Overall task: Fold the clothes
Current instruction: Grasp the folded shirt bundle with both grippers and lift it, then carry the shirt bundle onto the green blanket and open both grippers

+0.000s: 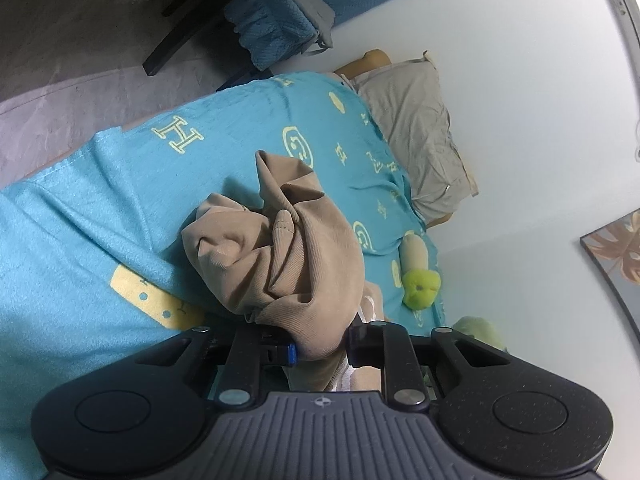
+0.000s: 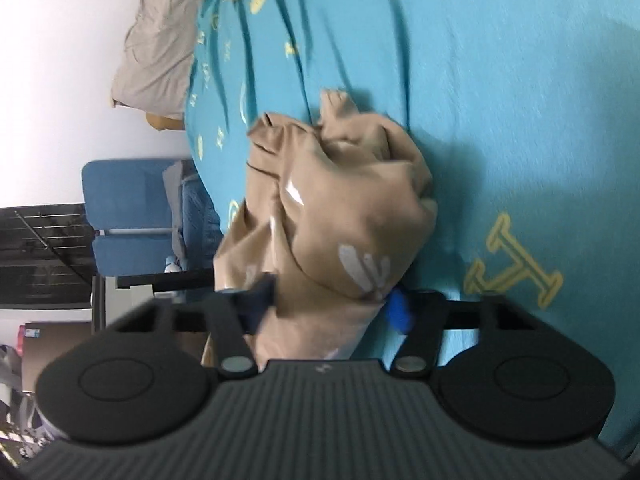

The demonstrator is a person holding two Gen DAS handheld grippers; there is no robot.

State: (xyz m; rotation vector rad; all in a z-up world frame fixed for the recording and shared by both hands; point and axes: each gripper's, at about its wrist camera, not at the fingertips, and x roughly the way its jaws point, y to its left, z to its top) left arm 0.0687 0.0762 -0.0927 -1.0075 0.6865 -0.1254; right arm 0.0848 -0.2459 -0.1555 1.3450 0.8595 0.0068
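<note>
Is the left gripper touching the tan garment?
Touching. The left wrist view shows the left gripper with both fingers pressed against the bunched tan garment between them.

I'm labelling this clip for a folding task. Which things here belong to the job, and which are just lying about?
Part of the job:
- tan garment, bunched up
- left gripper, shut on it
- right gripper, shut on it
- turquoise bedspread, the work surface

Lying about:
- grey pillow
- green plush toy
- blue chair

The left gripper (image 1: 320, 350) is pinching tan cloth (image 1: 280, 248) between its fingers (image 1: 291, 353), pointing toward twelve o'clock. The right gripper (image 2: 332, 306) is doing likewise, its fingers (image 2: 398, 312) clamping the bunched cloth.
</note>
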